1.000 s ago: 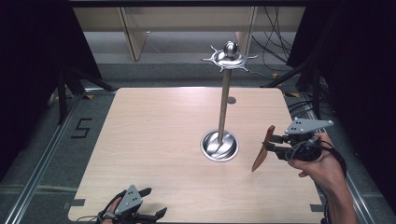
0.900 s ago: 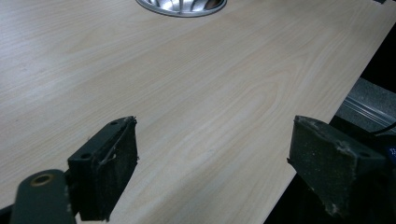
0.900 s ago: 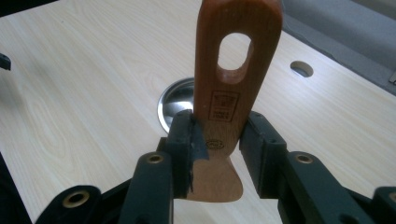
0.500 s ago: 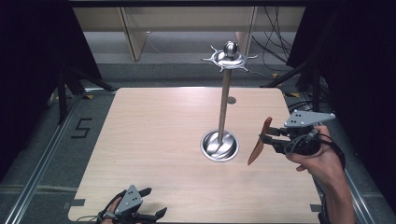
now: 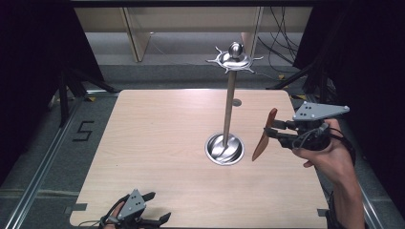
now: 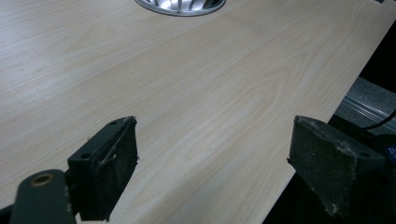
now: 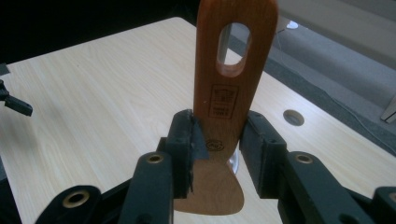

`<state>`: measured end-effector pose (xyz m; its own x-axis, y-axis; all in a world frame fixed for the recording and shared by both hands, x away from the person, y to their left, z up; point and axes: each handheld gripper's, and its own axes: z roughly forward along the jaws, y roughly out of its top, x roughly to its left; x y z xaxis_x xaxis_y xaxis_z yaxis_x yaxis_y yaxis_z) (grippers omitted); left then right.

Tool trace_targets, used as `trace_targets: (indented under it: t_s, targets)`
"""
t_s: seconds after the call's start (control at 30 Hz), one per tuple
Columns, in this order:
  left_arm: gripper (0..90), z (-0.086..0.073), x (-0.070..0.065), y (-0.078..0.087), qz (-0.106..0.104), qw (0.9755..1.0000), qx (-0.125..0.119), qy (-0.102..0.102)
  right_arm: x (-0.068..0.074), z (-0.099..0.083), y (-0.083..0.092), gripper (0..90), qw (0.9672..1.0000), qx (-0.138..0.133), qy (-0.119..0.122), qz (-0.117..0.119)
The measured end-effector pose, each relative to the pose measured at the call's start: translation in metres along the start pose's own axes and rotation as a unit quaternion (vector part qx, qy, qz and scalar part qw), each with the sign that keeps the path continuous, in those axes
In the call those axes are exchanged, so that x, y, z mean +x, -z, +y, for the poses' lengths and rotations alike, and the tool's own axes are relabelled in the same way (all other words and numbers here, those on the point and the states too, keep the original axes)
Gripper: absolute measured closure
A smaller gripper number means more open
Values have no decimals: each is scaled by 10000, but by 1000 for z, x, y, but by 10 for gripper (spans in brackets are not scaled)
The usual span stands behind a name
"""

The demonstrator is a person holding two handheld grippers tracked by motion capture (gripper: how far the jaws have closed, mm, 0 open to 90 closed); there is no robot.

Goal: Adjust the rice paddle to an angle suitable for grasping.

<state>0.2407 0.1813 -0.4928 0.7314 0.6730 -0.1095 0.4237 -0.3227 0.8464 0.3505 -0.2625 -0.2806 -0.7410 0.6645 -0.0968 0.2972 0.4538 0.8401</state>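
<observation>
Black hand-held gripper [image 5: 276, 132] with grey triangular plate.

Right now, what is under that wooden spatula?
The spatula hangs in the right jaws above the bare table. The stand's round base sits beside it, not underneath.

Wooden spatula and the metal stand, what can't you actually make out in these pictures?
- Wooden spatula, right gripper view: its stamped mark is too small to read, and the right gripper hides the sides of its neck.
- Metal stand, left gripper view: the top edge cuts off all but the rim of its base.
- Left gripper, high view: cut off by the bottom edge, along with the hand holding it.
</observation>
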Motion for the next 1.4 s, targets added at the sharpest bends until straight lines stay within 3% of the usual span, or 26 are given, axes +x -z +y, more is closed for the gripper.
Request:
trace_targets:
  t_s: [0.1,0.2,0.5,0.57,0.63,0.73,0.77,0.87,0.93,1.03,1.2,1.23,1.3,1.33,1.37,1.4]
  targets:
    - [148,0,0,1,8,10000,3,-1,1,5,2,663,10000,32,-72,13]
    - [149,0,0,1,-10,10000,10,-9,2,13,1,664,9999,-103,26,-105]
    - [148,0,1,1,-26,10000,14,-1,5,28,-4,664,9998,-162,130,-32]
    - [149,0,-1,0,-9,9999,4,150,6,34,-2,664,9998,-161,132,-5]
    - [149,0,0,0,-30,10000,12,-1,5,37,-1,664,9997,-174,149,11]
    - [148,0,1,0,-25,10000,10,4,5,41,-1,663,9997,-210,154,-7]
    - [148,-1,-1,0,-5,9999,-8,172,4,44,-1,664,9997,-203,106,19]
    - [148,-1,-1,0,-12,9998,-3,181,2,47,-1,664,9996,-241,111,-23]
    - [148,-1,-1,0,-9,9998,-3,175,1,49,0,663,9997,-210,145,-27]
    - [148,0,0,0,-28,10000,14,5,-1,53,0,663,9996,-218,183,-33]
    - [148,0,0,0,-28,10000,16,3,-3,59,-4,664,9994,-300,144,-21]
    - [148,-1,-1,0,-16,9999,3,149,-4,61,-3,664,9996,-232,154,29]
    - [148,-1,-1,0,-13,9998,-1,174,-5,64,-4,663,9994,-274,193,-17]
    - [148,-1,-1,0,-16,9999,10,121,-4,66,-5,664,9995,-316,96,9]
    - [148,0,1,0,-31,10000,9,1,-4,66,-5,664,9995,-316,96,9]
    - [148,0,1,0,-28,10000,12,4,-5,67,-5,663,9994,-312,147,45]
